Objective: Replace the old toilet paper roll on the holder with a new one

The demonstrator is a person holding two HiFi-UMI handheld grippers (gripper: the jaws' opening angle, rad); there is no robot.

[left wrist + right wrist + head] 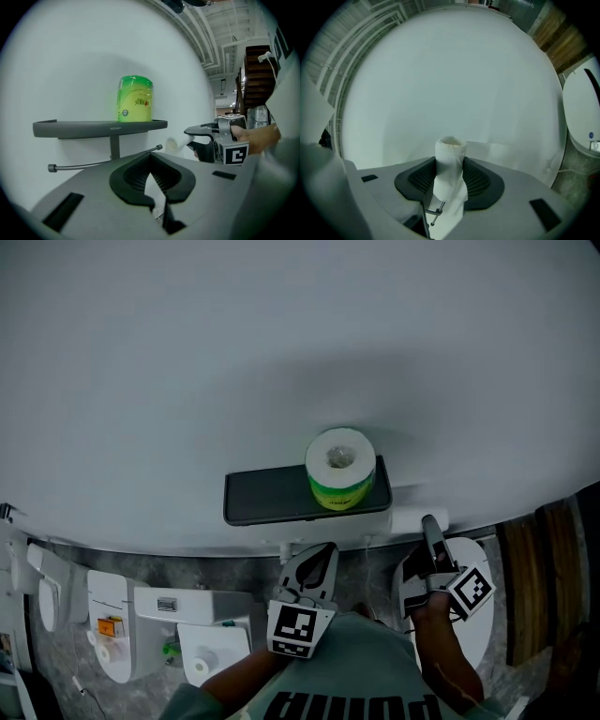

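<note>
Closest to the lens, the right gripper had its ribbed black pads pinched on the old roll, a nearly bare tube with a thin skin of white paper. The tube's long axis ran along the jaws, and its open end poked out past their tips toward the white wall. A loose flap of paper hung at the back and hid the tube's rear end. In the left gripper view the tube lay roughly level, near the knobbed free end of the holder's rod but apart from it, and the rod itself was bare.

The left gripper had its tongs pressed together at the tips, with nothing between them.

On the dark shelf above the rod, the new roll stood upright with its axis vertical. Its green wrapper bore a round emblem and some red and dark writing, all too small to read. A short word on the shelf's front edge was just as illegible.

In the head view, big black letters on the person's shirt appeared upside down and were cut off by the lower edge, so they could not be read with certainty.
</note>
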